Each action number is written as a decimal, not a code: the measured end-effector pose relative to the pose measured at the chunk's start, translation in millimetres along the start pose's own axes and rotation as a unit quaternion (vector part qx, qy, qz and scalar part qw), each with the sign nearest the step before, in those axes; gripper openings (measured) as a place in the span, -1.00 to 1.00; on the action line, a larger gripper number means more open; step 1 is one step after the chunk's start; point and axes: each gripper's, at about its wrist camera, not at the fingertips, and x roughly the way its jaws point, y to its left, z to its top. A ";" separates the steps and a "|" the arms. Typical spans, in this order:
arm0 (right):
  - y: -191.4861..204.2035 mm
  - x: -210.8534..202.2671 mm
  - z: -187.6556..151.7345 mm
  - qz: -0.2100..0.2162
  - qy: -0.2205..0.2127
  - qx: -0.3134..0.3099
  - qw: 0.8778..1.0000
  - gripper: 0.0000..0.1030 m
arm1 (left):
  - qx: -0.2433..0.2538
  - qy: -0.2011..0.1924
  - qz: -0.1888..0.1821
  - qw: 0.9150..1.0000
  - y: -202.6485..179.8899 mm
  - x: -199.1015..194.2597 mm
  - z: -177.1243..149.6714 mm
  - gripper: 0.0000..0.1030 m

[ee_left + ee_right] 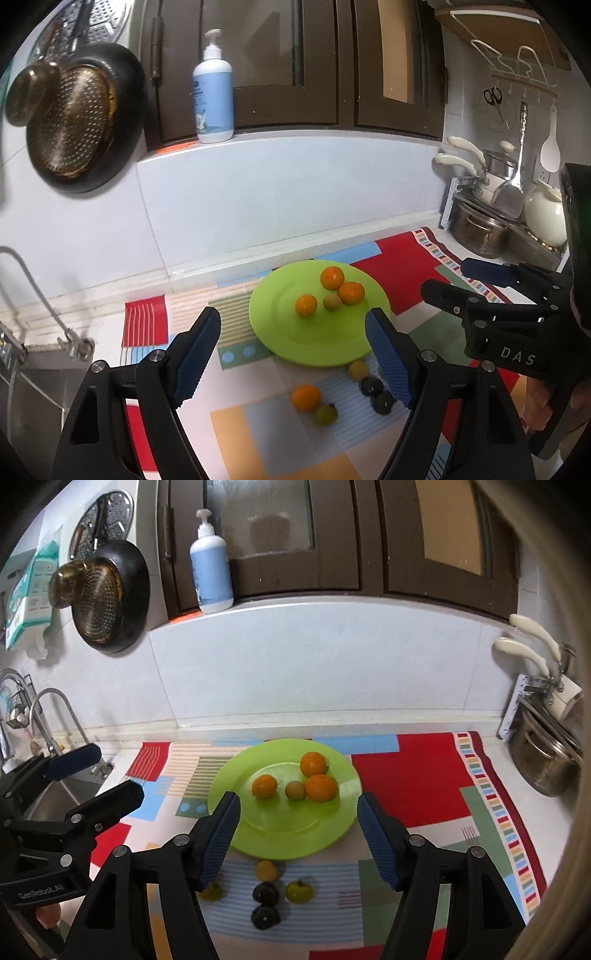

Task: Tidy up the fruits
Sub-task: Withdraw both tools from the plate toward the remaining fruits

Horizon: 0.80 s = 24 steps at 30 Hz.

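tongs on both sides are held open and empty: left tongs (295, 354), right tongs (295, 834). beyond them, three oranges (313, 763) are seen on the green plate (258, 834); dark fruits (265, 891) lie nearer on the desk mat (413, 775).

Plate (295, 842): glossy green plastic, smooth.
Mat (417, 786): matt printed cloth on the worktop.
Oranges (320, 787): dimpled, faintly shiny peel.
Fingers (218, 843): ribbed blue rubbery pads on matt black plastic.
Pot (543, 764): brushed metal.
Wall tiles (314, 664): smooth, pale, satin.
Cabinet doors (295, 572): dark wood.
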 end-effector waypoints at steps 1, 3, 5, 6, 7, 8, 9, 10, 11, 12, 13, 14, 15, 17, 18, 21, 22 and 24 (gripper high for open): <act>1.2 -3.9 -1.8 -0.002 -0.003 0.000 1.000 0.29 | -0.002 -0.001 0.000 1.000 0.6 -4.9 -3.1 0.59; 2.6 -8.0 -5.9 -0.005 -0.008 -0.002 1.000 0.29 | -0.002 -0.004 0.001 1.000 1.3 -12.5 -8.3 0.59; 7.5 -17.8 -12.2 -0.011 -0.015 -0.008 1.000 0.29 | 0.004 -0.008 0.004 1.000 0.9 -20.6 -14.7 0.60; 11.0 -23.1 -14.6 -0.013 -0.017 -0.011 1.000 0.29 | 0.006 -0.008 0.005 1.000 0.8 -23.4 -17.2 0.60; 13.7 -27.0 -17.3 -0.015 -0.019 -0.015 1.000 0.29 | 0.010 -0.007 0.006 1.000 0.8 -26.8 -20.9 0.61; 15.6 -29.1 -19.8 -0.017 -0.020 -0.018 0.999 0.29 | 0.013 -0.007 0.007 1.000 0.6 -28.7 -23.0 0.61; 17.6 -32.3 -23.1 -0.019 -0.020 -0.020 0.999 0.29 | 0.015 -0.007 0.008 1.000 0.3 -30.6 -25.0 0.61; 16.9 -31.9 -25.5 -0.020 -0.021 -0.021 0.999 0.29 | 0.020 -0.008 0.008 1.000 -0.5 -33.2 -28.1 0.61; 17.9 -34.3 -28.9 -0.022 -0.022 -0.022 0.999 0.29 | 0.024 -0.009 0.007 1.000 -1.1 -34.9 -30.2 0.61; 19.1 -36.3 -31.5 -0.024 -0.022 -0.022 0.999 0.29 | 0.027 -0.009 0.008 1.000 -1.7 -36.5 -32.2 0.61; 19.7 -37.7 -35.2 -0.024 -0.022 -0.022 0.999 0.29 | 0.029 -0.011 0.007 0.999 -2.5 -38.1 -34.4 0.61; 20.3 -38.5 -38.3 -0.025 -0.021 -0.024 0.999 0.29 | 0.033 -0.011 0.003 0.999 -3.6 -39.6 -36.8 0.61; 21.0 -39.3 -41.3 -0.027 -0.020 -0.024 0.999 0.29 | 0.037 -0.011 0.001 0.999 -4.5 -40.0 -38.6 0.62; 21.3 -41.1 -46.3 -0.026 -0.020 -0.023 0.999 0.29 | 0.045 -0.012 -0.005 0.999 -6.3 -40.7 -42.6 0.62; 21.5 -42.1 -48.3 -0.026 -0.021 -0.024 0.999 0.29 | 0.048 -0.012 -0.008 0.999 -7.0 -40.6 -44.5 0.62; 22.5 -43.2 -54.4 -0.030 -0.022 -0.027 0.999 0.29 | 0.061 -0.013 -0.017 0.998 -8.1 -38.3 -50.7 0.61; 23.4 -43.0 -57.1 -0.032 -0.021 -0.029 0.999 0.29 | 0.063 -0.013 -0.018 0.998 -8.0 -37.3 -52.1 0.61; 24.3 -41.6 -60.8 -0.032 -0.018 -0.033 0.999 0.29 | 0.070 -0.012 -0.024 0.997 -8.5 -34.2 -56.1 0.61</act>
